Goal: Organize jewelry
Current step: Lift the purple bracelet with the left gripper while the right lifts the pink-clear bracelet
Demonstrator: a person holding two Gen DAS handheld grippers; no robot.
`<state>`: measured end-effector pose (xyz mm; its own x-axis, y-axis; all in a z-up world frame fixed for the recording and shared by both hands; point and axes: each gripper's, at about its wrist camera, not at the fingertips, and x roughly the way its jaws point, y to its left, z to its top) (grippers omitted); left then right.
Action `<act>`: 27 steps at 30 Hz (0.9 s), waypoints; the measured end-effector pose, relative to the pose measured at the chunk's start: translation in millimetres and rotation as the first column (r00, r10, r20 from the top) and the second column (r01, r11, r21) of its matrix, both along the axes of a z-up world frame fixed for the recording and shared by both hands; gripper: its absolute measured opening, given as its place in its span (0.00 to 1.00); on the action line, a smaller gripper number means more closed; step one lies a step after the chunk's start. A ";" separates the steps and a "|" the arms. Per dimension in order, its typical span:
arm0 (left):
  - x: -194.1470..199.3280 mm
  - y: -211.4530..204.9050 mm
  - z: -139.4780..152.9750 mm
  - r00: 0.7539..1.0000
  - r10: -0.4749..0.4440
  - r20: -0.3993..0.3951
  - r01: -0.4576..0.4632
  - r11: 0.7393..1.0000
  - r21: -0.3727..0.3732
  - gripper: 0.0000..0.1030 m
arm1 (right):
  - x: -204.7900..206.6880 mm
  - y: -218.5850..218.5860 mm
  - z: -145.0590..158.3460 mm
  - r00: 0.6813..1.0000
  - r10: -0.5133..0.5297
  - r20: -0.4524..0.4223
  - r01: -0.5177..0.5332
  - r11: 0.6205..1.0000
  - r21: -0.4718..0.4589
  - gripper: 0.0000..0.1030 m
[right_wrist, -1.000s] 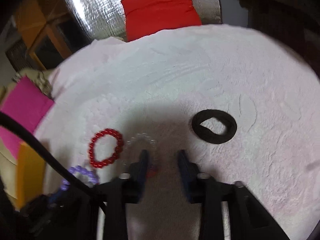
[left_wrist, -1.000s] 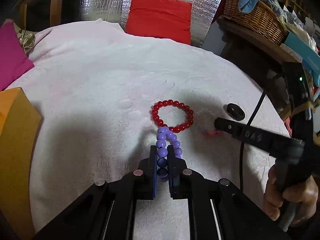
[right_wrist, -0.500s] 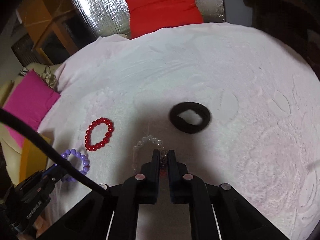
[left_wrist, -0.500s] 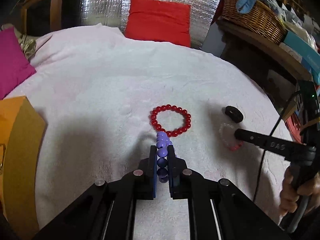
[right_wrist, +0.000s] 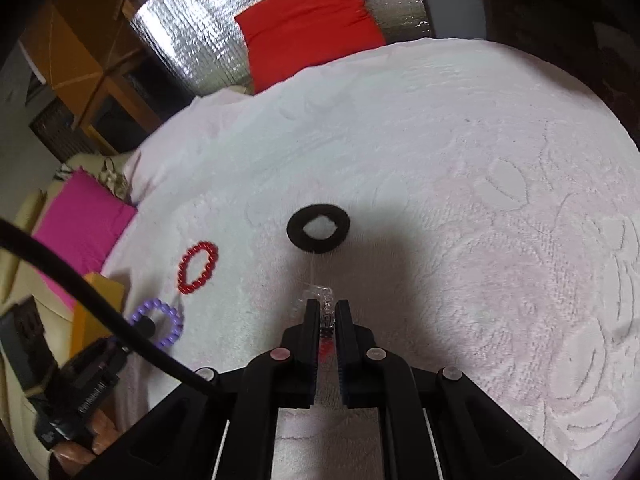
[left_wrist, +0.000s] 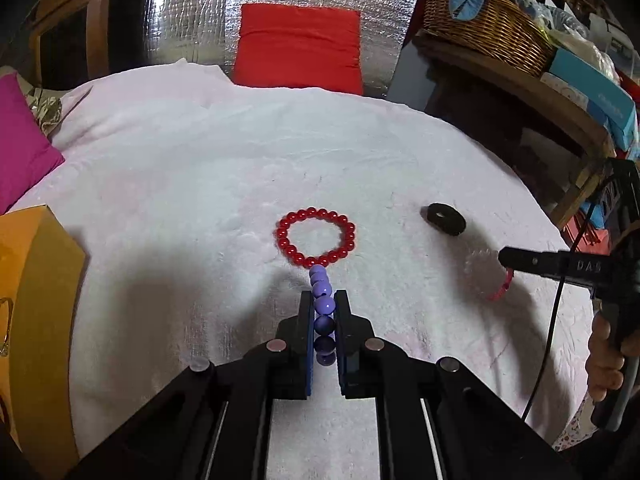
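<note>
White textured fabric (left_wrist: 200,184) covers a rounded bench, with a red cushion (left_wrist: 298,48) propped against silver quilted foil (left_wrist: 192,12) at its far edge and a magenta cushion (left_wrist: 20,140) off to the left. The left hand-held gripper (left_wrist: 324,308) is pinching a purple round-bead bracelet (left_wrist: 322,292), whose beads run in a line between the pressed-together blue pads; the bracelet's far end sits just beside a red glossy-bead bracelet (left_wrist: 316,242) lying in a ring on the fabric. The right hand-held gripper (right_wrist: 327,312) is closed tight on a clear-bead bracelet with a red section (right_wrist: 325,300); in the left wrist view this bracelet (left_wrist: 486,268) hangs from that gripper's tip. A black fabric hair tie (right_wrist: 318,228) lies flat on the fabric just beyond it. A yellow-orange cardboard box (left_wrist: 32,280) stands at the left edge of the bench. A wicker basket (left_wrist: 480,28) sits on a wooden shelf to the right.
</note>
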<state>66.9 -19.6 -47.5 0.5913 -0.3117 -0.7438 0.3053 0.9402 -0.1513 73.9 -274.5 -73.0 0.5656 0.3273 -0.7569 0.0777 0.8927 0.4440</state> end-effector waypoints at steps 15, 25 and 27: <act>-15.3 3.7 20.1 0.999 -0.003 0.043 0.005 0.999 -0.038 0.09 | -6.9 24.3 23.8 0.997 0.038 0.069 -0.046 0.992 0.120 0.08; -25.8 18.1 36.2 0.996 0.044 0.078 -0.039 0.997 -0.065 0.09 | -4.6 51.2 28.6 0.993 0.076 0.093 -0.088 0.987 0.133 0.08; -29.9 20.3 40.2 0.995 0.052 0.086 -0.046 0.996 -0.077 0.09 | -4.9 57.6 29.6 0.991 0.085 0.100 -0.099 0.985 0.138 0.08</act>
